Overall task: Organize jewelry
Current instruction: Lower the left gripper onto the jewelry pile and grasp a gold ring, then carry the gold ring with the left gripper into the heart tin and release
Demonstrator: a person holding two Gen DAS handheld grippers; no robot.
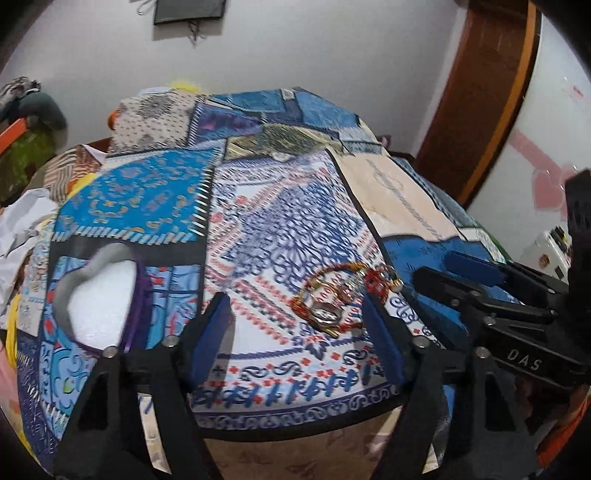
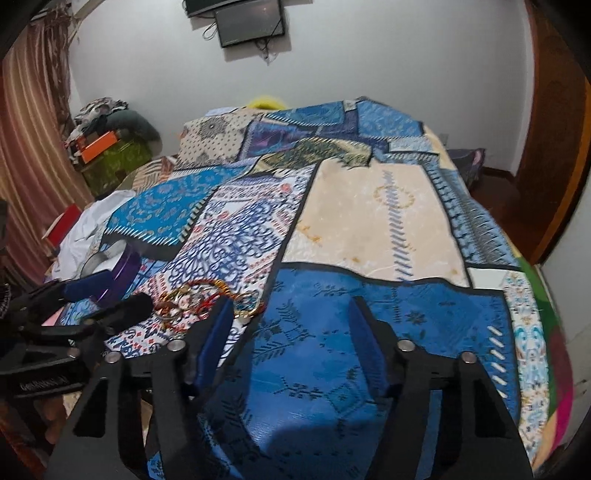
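Tangled bangles and rings seen right of centre on patterned bedspread; heart-shaped box at left. Left gripper tilted downward above pile, jaws parted, nothing held. Right gripper angled down over blue patch, also parted, empty. One piece best pinched singly, lifted slowly to avoid snagging.

A bed w/ a patchwork bedspread fills the view. A heap of bangles and rings lies on the bedspread near its front edge. A heart-shaped box sits on the spread, left of the heap. The left gripper hangs over the spread btwn box and heap; the right gripper is right of the heap. Pillows lie at the far end, w/ a screen on the wall behind.
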